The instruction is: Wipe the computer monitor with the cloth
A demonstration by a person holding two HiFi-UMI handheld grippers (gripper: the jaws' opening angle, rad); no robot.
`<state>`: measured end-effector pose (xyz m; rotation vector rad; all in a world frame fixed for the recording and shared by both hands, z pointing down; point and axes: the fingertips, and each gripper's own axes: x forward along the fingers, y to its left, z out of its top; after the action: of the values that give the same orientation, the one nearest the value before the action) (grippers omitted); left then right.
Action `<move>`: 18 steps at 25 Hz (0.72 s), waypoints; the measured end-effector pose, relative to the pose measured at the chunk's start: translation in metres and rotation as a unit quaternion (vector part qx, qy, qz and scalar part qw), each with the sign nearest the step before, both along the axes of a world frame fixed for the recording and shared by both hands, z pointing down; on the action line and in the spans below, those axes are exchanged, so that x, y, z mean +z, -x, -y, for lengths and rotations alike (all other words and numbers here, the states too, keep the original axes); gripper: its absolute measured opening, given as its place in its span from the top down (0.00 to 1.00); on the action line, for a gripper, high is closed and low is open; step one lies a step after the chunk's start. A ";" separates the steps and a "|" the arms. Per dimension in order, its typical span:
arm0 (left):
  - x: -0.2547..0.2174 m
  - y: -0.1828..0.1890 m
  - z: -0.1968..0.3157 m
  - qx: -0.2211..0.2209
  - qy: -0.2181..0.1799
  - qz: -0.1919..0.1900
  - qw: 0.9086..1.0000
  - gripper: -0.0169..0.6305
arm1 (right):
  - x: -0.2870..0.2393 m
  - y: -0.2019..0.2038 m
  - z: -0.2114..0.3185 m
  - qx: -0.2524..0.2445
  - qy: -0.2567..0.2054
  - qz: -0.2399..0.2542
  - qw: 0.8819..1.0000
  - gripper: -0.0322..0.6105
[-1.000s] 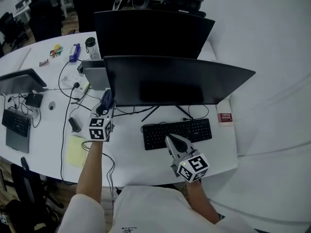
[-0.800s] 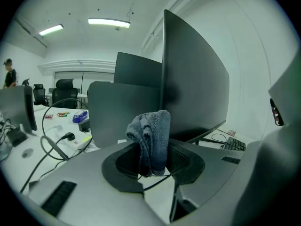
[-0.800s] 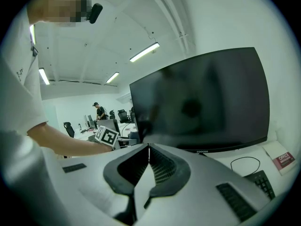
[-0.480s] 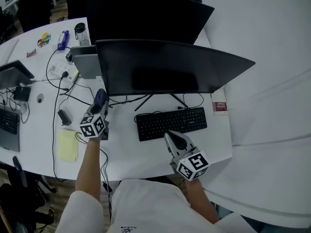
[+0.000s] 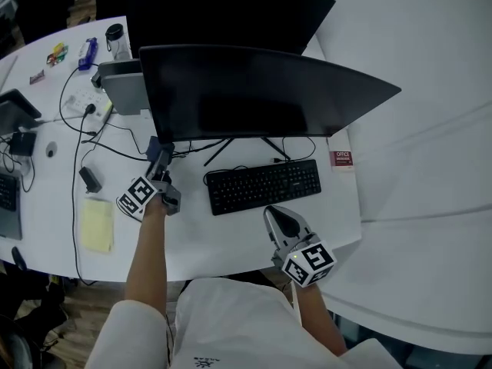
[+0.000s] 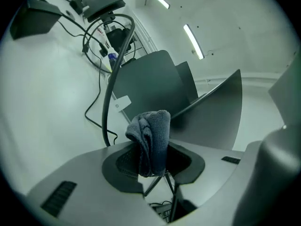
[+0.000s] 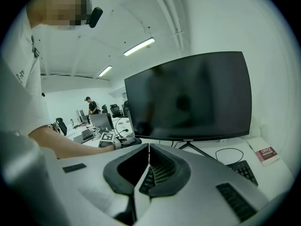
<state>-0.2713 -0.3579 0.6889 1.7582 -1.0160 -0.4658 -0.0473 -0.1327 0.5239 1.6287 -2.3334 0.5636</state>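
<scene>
Clamping a folded dark-grey terry cloth [image 6: 151, 134] in its jaws, the left gripper [image 5: 158, 162] sits low by the left bottom corner of the wide black curved computer monitor [image 5: 254, 91]; it should rise and press the cloth flat, sweeping gently. The right gripper [image 5: 279, 220] is closed on nothing. A clear dark-lidded bottle [image 5: 115, 40] stands well apart, and its contents cannot be made out.
</scene>
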 end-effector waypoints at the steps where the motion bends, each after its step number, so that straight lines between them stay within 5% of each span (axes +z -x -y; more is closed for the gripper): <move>1: 0.000 -0.002 0.000 -0.004 0.002 -0.007 1.000 0.78 | 0.001 -0.002 -0.001 0.001 0.001 0.000 1.000 0.92; 8: 0.003 -0.018 0.002 -0.040 0.015 -0.056 0.998 0.78 | 0.000 -0.015 -0.001 -0.023 -0.003 0.003 1.000 0.92; 18: 0.000 -0.082 -0.009 -0.043 0.020 -0.040 0.998 0.78 | -0.009 -0.075 0.003 -0.047 -0.019 0.017 0.999 0.92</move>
<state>-0.1897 -0.3493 0.6885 1.6508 -1.0407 -0.5623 0.0278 -0.1360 0.5148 1.5282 -2.4442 0.5332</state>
